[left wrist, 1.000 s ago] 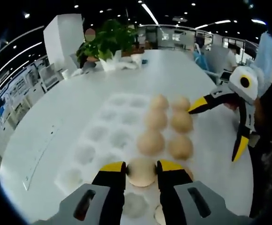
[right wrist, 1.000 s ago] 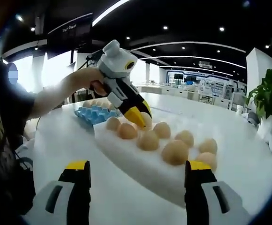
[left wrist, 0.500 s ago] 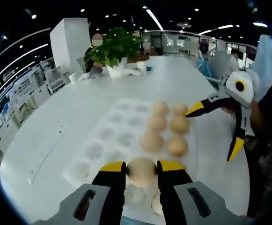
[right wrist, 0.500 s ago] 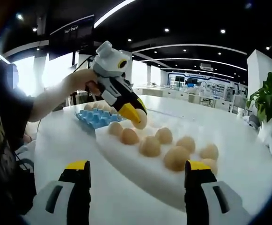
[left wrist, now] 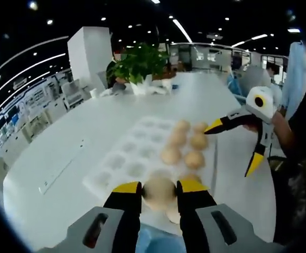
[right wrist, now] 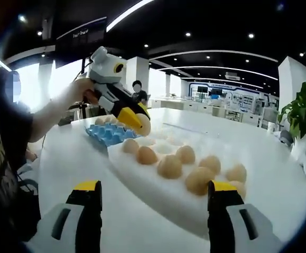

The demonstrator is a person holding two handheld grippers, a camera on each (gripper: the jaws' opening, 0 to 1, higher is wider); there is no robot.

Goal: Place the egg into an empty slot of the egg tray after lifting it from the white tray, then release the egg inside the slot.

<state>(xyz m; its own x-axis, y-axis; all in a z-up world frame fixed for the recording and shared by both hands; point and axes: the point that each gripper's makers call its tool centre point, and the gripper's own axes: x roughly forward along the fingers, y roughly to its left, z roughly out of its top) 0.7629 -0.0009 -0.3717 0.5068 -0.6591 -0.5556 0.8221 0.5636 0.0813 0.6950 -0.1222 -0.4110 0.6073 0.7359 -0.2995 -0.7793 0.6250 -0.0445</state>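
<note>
So the left claw (left wrist: 159, 188) is clamped on an egg (left wrist: 158, 192), yellow tips pressed against either side of it, and it's holding it up in the air above the near end of the white tray (left wrist: 122, 164). From the right gripper view you can see that same claw (right wrist: 137, 122) with the egg (right wrist: 144, 126) at its tip, hanging over the gap between the white tray (right wrist: 142, 182) and the blue egg tray (right wrist: 106, 133), not touching either one. A person's hand (right wrist: 82, 89) has the grip on it.

The right claw (right wrist: 154, 191) is wide apart with nothing in it, low over the white worktop (right wrist: 73, 168) on the near side of the white tray. In the left gripper view it (left wrist: 232, 147) sits off to the right of the tray, jaws spread.

The white tray still carries a bunch of brown eggs (left wrist: 183, 152) in two rows along its right side; the dimples on the left side are bare. The blue egg tray has a few pale eggs at its far end. Further back on the worktop there's a potted plant (left wrist: 137, 61), and a big white pillar (left wrist: 90, 55) behind that.
</note>
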